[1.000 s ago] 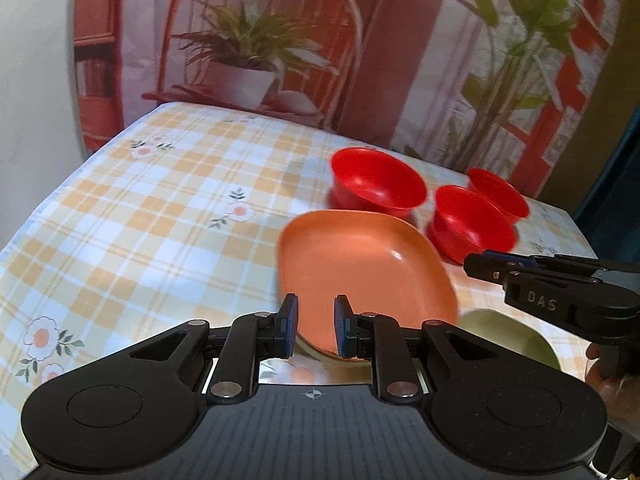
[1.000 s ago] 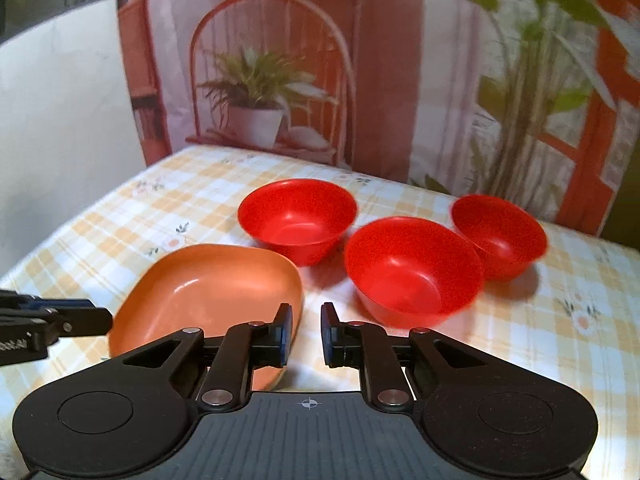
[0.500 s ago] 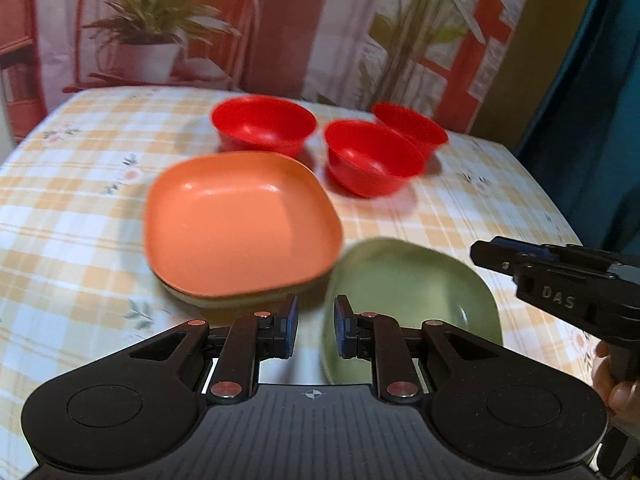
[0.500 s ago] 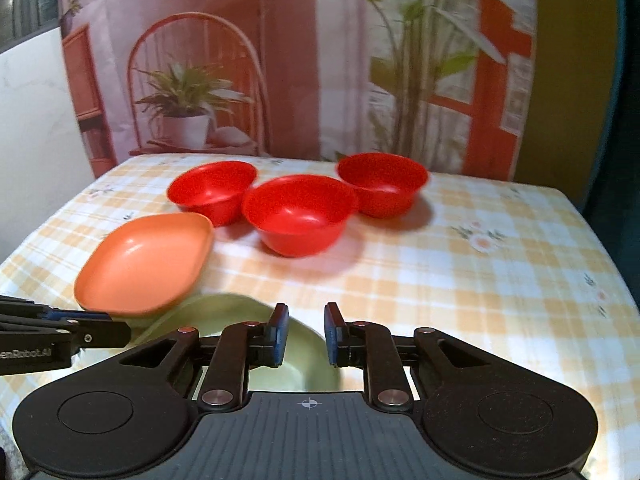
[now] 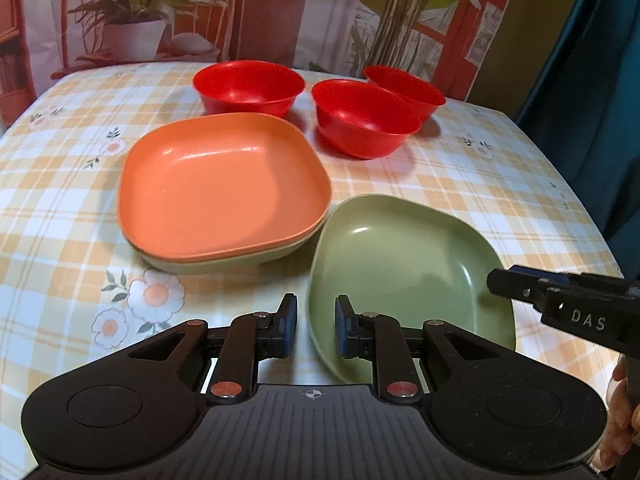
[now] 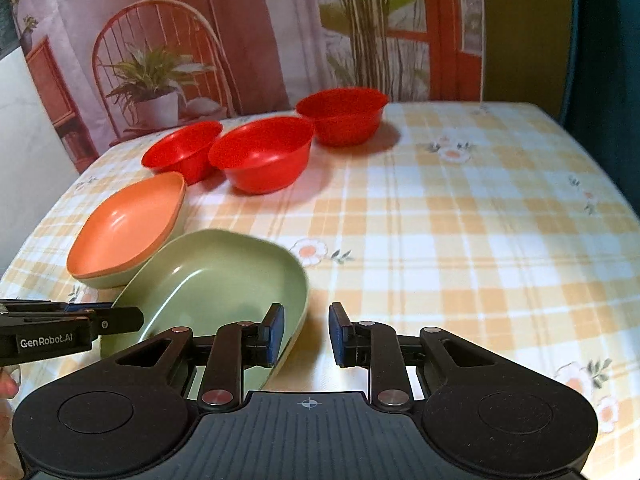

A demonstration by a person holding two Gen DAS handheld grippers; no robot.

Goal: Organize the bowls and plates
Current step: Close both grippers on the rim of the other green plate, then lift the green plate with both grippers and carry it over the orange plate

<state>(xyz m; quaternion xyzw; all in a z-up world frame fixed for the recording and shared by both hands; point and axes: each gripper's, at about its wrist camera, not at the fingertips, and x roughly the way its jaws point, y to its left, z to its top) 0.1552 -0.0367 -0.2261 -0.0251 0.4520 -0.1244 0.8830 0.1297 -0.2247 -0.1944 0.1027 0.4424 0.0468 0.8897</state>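
An orange plate [image 5: 224,188] sits stacked on a pale green plate [image 5: 224,264] on the checked tablecloth. A darker green plate [image 5: 400,272] lies beside it to the right; it also shows in the right wrist view [image 6: 216,280]. Three red bowls [image 5: 248,86] [image 5: 360,120] [image 5: 408,88] stand behind. My left gripper [image 5: 316,330] is open, empty, at the green plate's near left rim. My right gripper [image 6: 306,334] is open, empty, its left finger over the green plate's right rim; it also shows in the left wrist view [image 5: 560,304].
The tablecloth [image 6: 460,240] stretches bare to the right of the plates, to the table's right edge. A printed backdrop [image 6: 240,40] with a chair and plants hangs behind the table. A white wall [image 6: 24,140] is at the left.
Both grippers swung right and drew back over the table. The green plate came into full view, now just in front of both. The right gripper's jaws opened wider.
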